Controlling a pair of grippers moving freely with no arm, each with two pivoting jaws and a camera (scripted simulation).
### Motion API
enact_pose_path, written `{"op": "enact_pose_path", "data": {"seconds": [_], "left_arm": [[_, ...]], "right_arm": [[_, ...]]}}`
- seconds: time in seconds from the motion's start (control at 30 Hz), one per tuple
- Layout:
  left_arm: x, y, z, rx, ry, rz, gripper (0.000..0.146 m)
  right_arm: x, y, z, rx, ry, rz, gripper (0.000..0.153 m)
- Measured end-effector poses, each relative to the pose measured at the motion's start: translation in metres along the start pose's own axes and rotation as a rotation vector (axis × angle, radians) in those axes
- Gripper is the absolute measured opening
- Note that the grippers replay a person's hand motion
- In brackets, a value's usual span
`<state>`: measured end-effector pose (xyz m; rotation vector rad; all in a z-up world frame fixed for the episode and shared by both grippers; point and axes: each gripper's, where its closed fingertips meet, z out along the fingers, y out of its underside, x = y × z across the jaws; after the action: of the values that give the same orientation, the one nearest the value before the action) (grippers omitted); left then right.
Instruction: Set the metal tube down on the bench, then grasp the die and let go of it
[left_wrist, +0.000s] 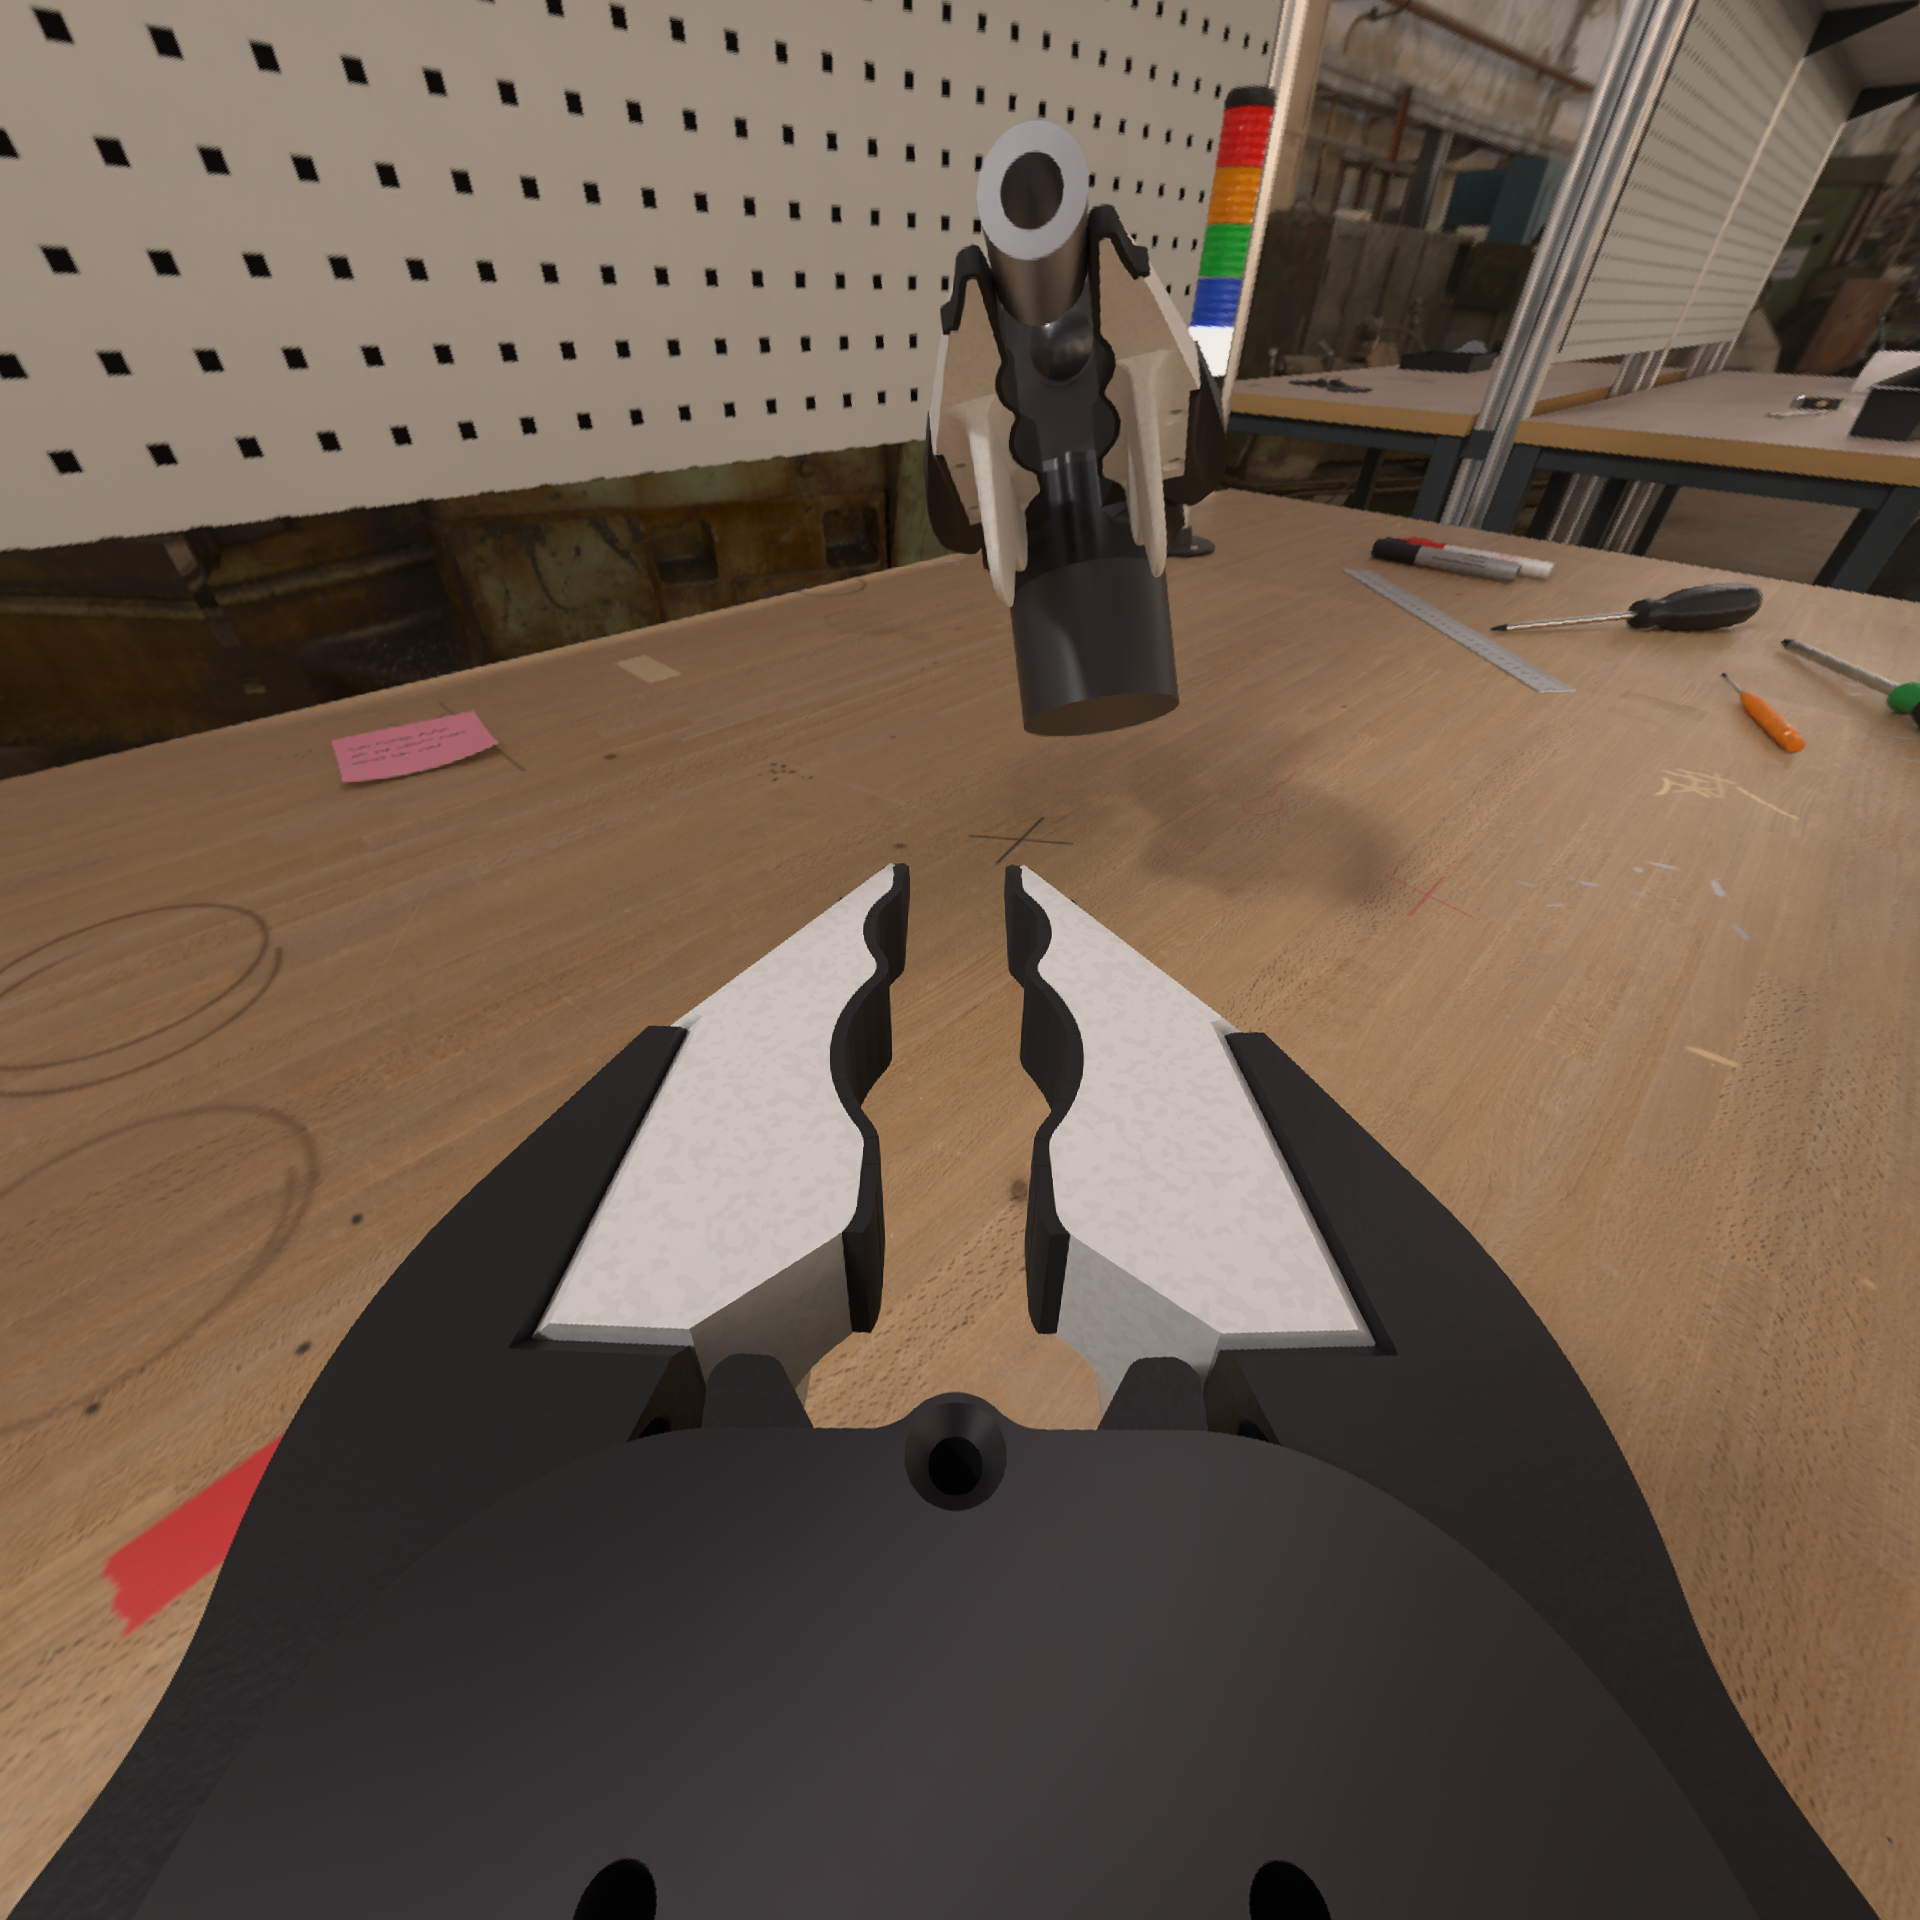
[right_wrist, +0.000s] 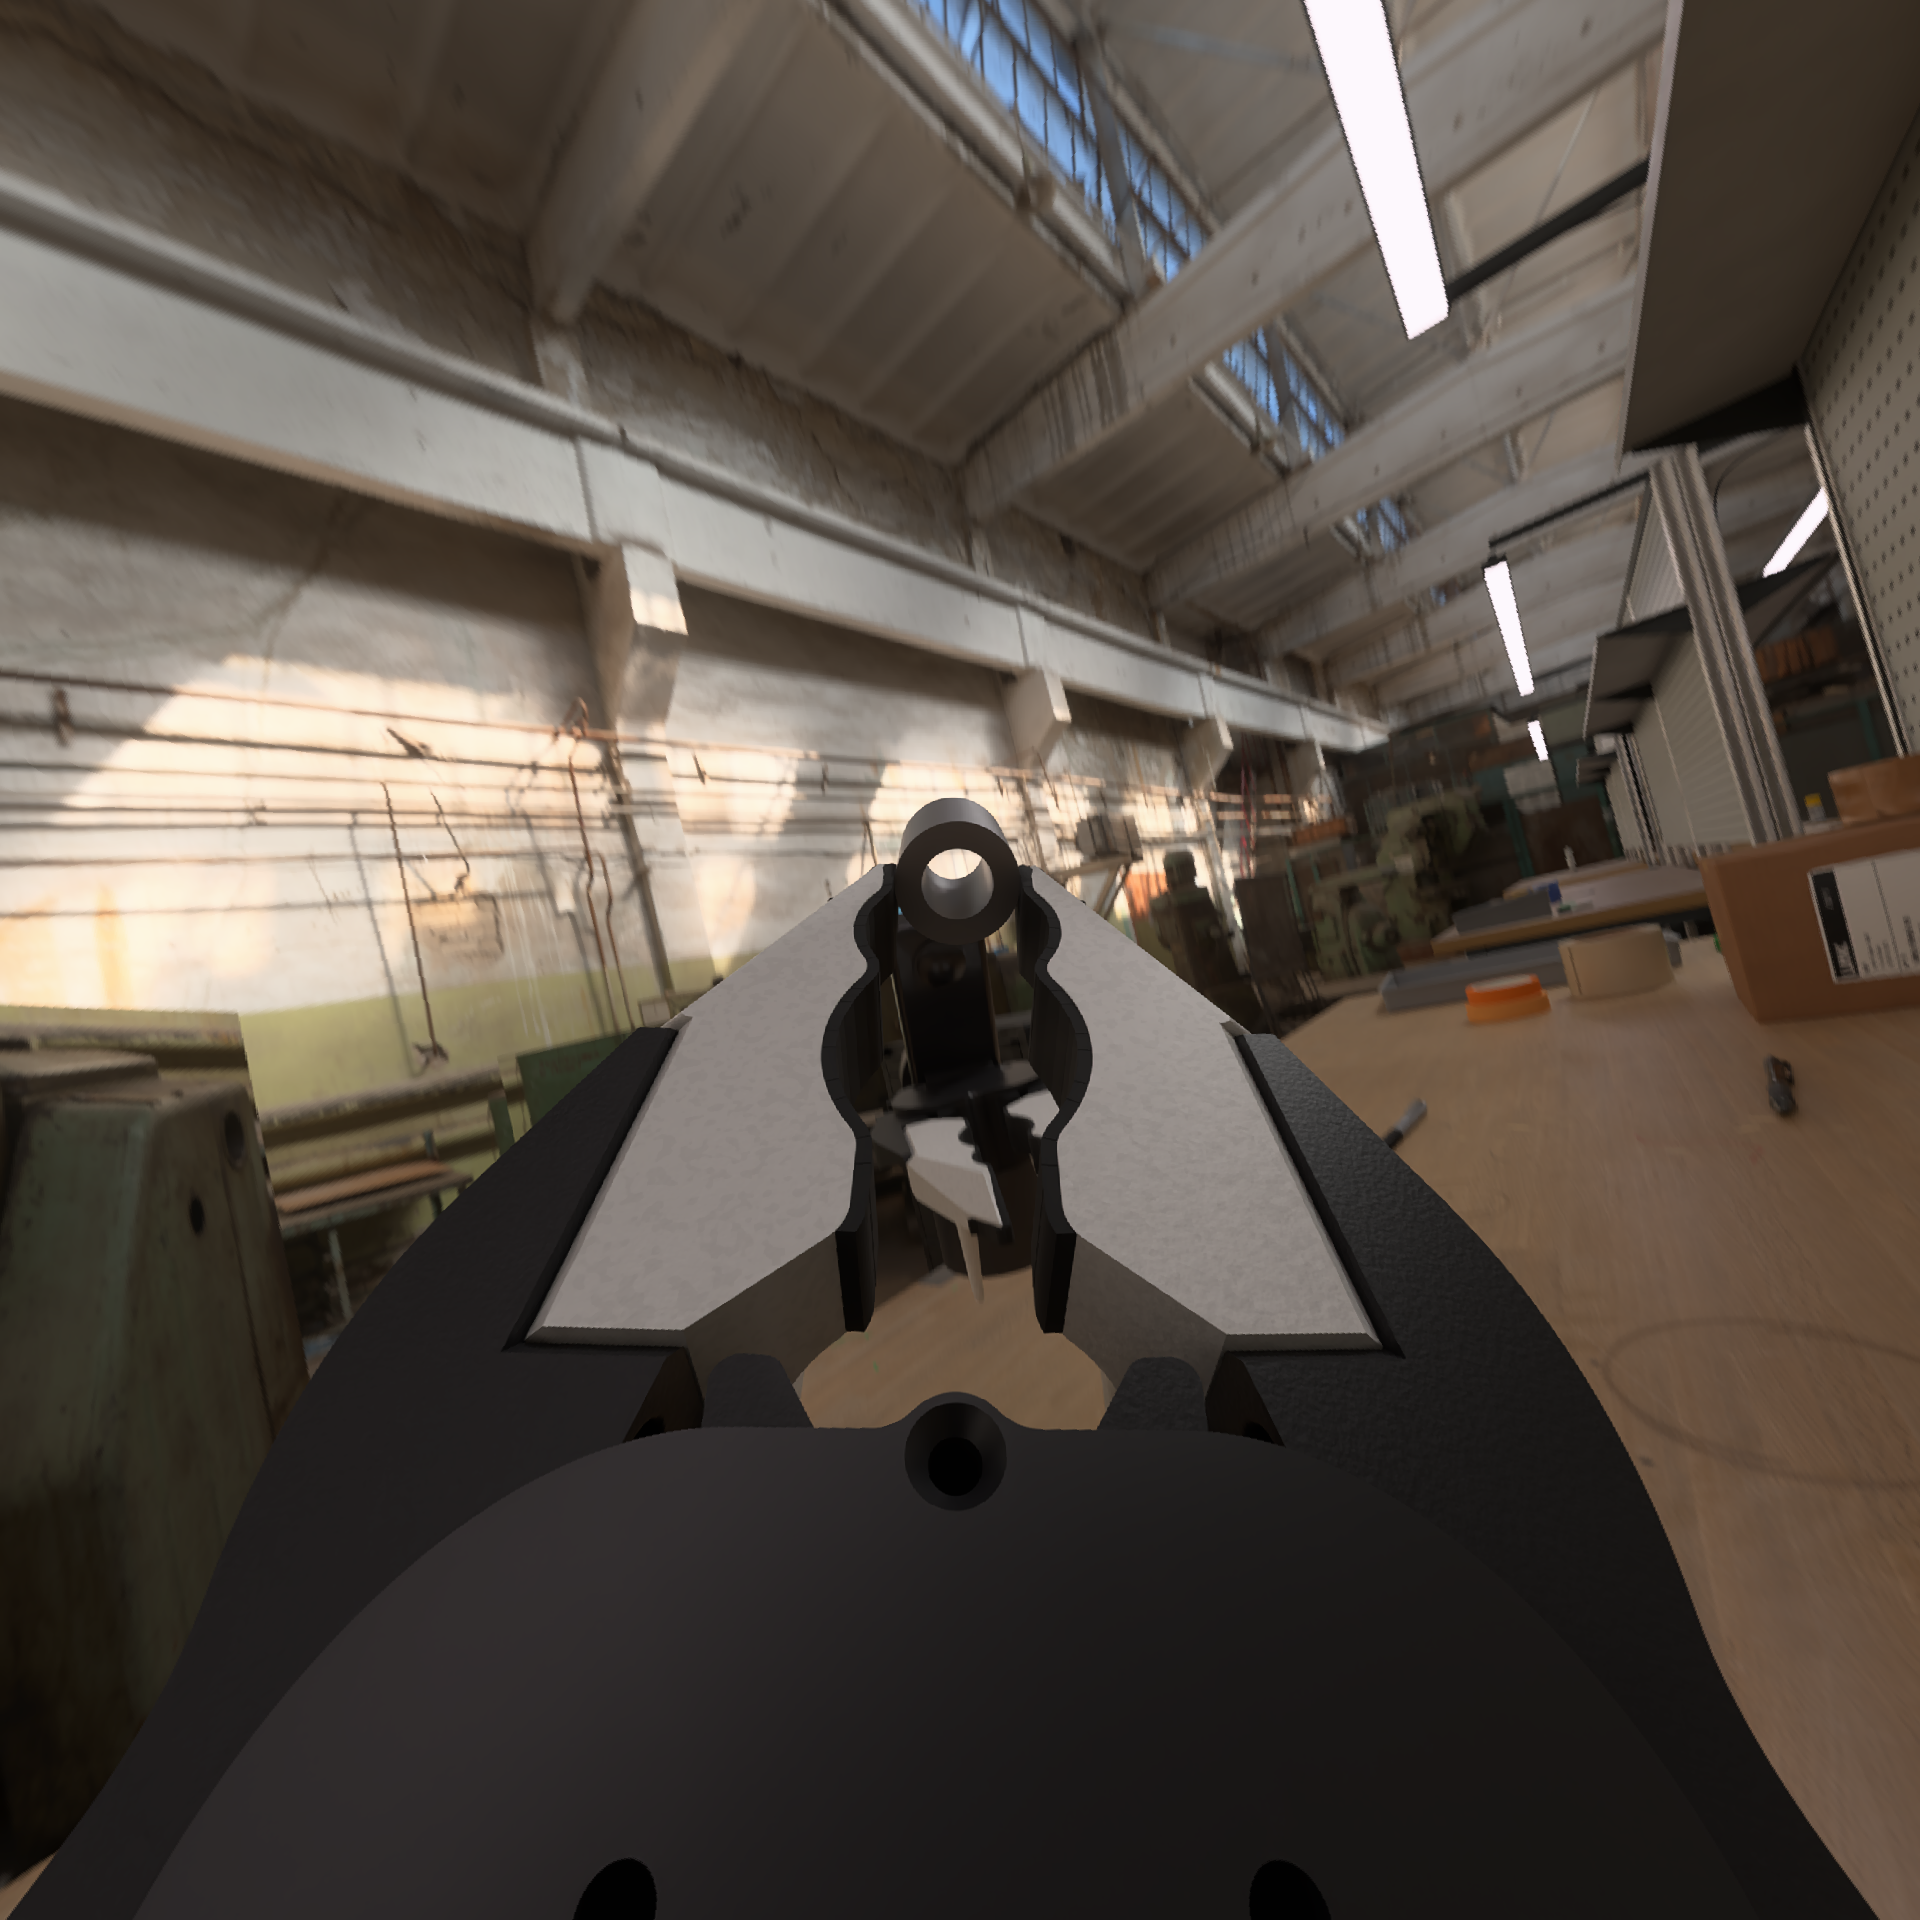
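My right gripper (right_wrist: 956, 885) is shut on the metal tube (right_wrist: 912, 883), a grey hollow cylinder held crosswise at the fingertips with one open end facing the camera. In the left wrist view the right gripper (left_wrist: 1044, 255) hangs in the air above the wooden bench (left_wrist: 623, 935), and the tube (left_wrist: 1072, 223) points up and away between its fingers. My left gripper (left_wrist: 956, 878) is open and empty, low over the bench, pointing at the right gripper. It shows through the right gripper's fingers (right_wrist: 951, 1153). No die shows in either view.
A pegboard wall (left_wrist: 520, 260) and a coloured signal tower (left_wrist: 1231, 208) stand at the back of the bench. A pink note (left_wrist: 414, 745) and red tape (left_wrist: 187, 1548) lie left. A marker (left_wrist: 1460, 559), a ruler (left_wrist: 1455, 629) and screwdrivers (left_wrist: 1683, 608) lie right. A cardboard box (right_wrist: 1818, 925) stands farther along.
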<state>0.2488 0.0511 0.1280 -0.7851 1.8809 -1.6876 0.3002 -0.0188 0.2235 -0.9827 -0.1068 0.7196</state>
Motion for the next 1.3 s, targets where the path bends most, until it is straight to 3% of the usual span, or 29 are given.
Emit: {"op": "enact_pose_path", "data": {"seconds": [0.1, 0.2, 0.33, 0.4, 0.53, 0.67, 0.8, 0.87, 0.97, 1.1, 1.17, 1.3], "left_arm": [[-0.003, 0.005, -0.002, -0.026, -0.025, -0.003, 0.018], [-0.011, 0.016, -0.006, -0.073, -0.073, -0.001, 0.018], [-0.022, 0.039, -0.006, -0.178, -0.130, 0.023, 0.018], [-0.027, 0.052, -0.004, -0.251, -0.150, 0.039, 0.018], [-0.039, 0.070, 0.003, -0.368, -0.181, 0.100, 0.018], [-0.046, 0.079, 0.015, -0.451, -0.161, 0.138, 0.018], [-0.050, 0.090, 0.028, -0.545, -0.124, 0.135, 0.018], [-0.051, 0.094, 0.036, -0.570, -0.112, 0.132, 0.017], [-0.054, 0.101, 0.044, -0.624, -0.100, 0.115, 0.014], [-0.049, 0.108, 0.051, -0.672, -0.065, 0.091, 0.012], [-0.046, 0.108, 0.053, -0.677, -0.056, 0.076, 0.010], [-0.041, 0.109, 0.050, -0.692, -0.053, 0.067, 0.009]], "right_arm": [[0.010, 0.024, -0.002, -0.204, 0.051, -0.016, 0.022], [0.034, 0.076, -0.023, -0.747, 0.143, -0.046, 0.022], [0.073, 0.126, -0.066, -1.421, 0.152, -0.301, 0.022], [0.085, 0.139, -0.075, -1.611, 0.068, -0.402, 0.022], [0.096, 0.160, -0.085, -1.809, -0.144, -0.502, 0.022], [0.099, 0.169, -0.094, -1.922, -0.245, -0.522, 0.022], [0.098, 0.169, -0.095, -1.928, -0.275, -0.517, 0.023], [0.098, 0.168, -0.098, -1.934, -0.274, -0.526, 0.046], [0.099, 0.165, -0.099, -1.917, -0.246, -0.540, 0.054], [0.107, 0.147, -0.095, -1.840, -0.047, -0.601, 0.058], [0.104, 0.131, -0.092, -1.741, 0.109, -0.588, 0.049], [0.078, 0.111, -0.096, -1.509, 0.423, -0.373, 0.044]]}}
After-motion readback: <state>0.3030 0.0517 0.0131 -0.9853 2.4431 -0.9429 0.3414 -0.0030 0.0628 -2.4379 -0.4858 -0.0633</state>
